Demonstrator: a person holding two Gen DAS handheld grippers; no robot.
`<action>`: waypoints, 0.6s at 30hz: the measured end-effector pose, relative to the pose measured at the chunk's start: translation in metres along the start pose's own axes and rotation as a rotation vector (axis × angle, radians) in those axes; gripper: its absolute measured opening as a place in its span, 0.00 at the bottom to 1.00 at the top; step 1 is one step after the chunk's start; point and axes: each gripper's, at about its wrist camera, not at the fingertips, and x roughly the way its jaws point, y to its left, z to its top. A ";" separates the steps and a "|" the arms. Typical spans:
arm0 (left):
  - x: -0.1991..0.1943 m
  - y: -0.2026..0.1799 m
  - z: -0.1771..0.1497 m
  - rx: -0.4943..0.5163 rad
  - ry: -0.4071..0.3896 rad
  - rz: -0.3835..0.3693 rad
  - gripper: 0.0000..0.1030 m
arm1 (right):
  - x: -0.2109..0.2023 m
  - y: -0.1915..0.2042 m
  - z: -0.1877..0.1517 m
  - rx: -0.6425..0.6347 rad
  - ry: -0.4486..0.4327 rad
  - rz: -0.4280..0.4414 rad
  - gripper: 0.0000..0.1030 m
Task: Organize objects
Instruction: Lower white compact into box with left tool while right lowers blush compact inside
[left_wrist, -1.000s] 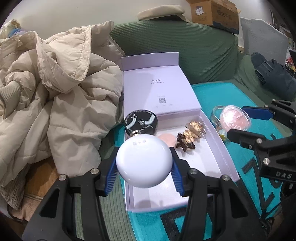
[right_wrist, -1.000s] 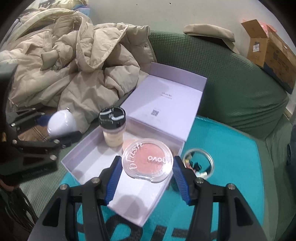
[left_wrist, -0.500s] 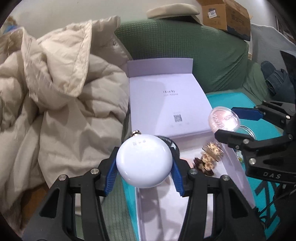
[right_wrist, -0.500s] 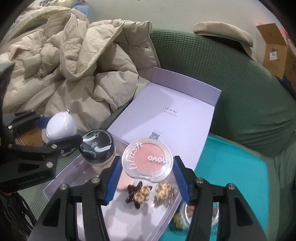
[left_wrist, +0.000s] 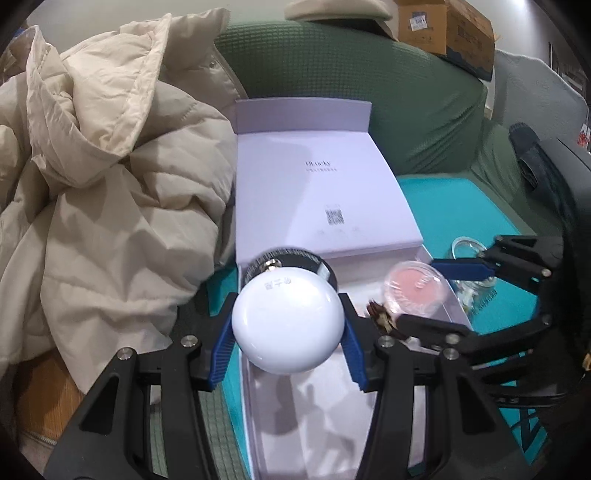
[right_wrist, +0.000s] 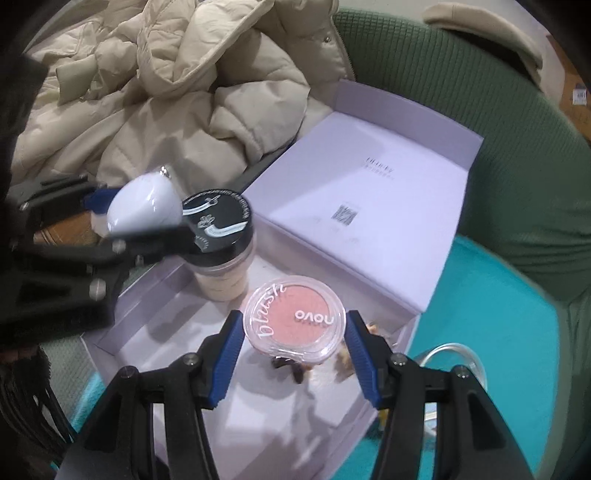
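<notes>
My left gripper (left_wrist: 288, 325) is shut on a white egg-shaped case (left_wrist: 288, 319), held over the near left part of the open lilac box (left_wrist: 325, 435). The same case (right_wrist: 142, 206) shows at left in the right wrist view. My right gripper (right_wrist: 293, 328) is shut on a round pink blush compact (right_wrist: 294, 318), hovering above the box floor (right_wrist: 173, 325). The compact (left_wrist: 415, 288) also shows in the left wrist view. A black-lidded jar (right_wrist: 221, 254) of beige powder stands in the box. Brown hair clips (right_wrist: 290, 367) lie under the compact, partly hidden.
A cream puffer jacket (left_wrist: 103, 184) is heaped left of the box. The box lid (left_wrist: 317, 188) lies open against the green sofa back (left_wrist: 351, 81). A clear round container (left_wrist: 467, 247) sits on the teal mat (left_wrist: 454, 210). Cardboard box (left_wrist: 443, 29) behind.
Both grippers moved in over the box tray with their loads still held. The blush compact dropped lower and closer to the clips; the white case now sits just in front of the jar.
</notes>
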 end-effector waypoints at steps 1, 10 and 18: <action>0.000 -0.003 -0.004 0.010 0.008 0.008 0.48 | 0.001 0.002 0.000 0.005 0.005 0.004 0.55; 0.000 -0.002 -0.031 -0.015 0.086 0.028 0.48 | 0.000 0.025 -0.021 0.024 0.064 0.020 0.55; 0.014 0.005 -0.051 -0.042 0.143 0.008 0.48 | 0.008 0.026 -0.045 0.052 0.104 0.002 0.55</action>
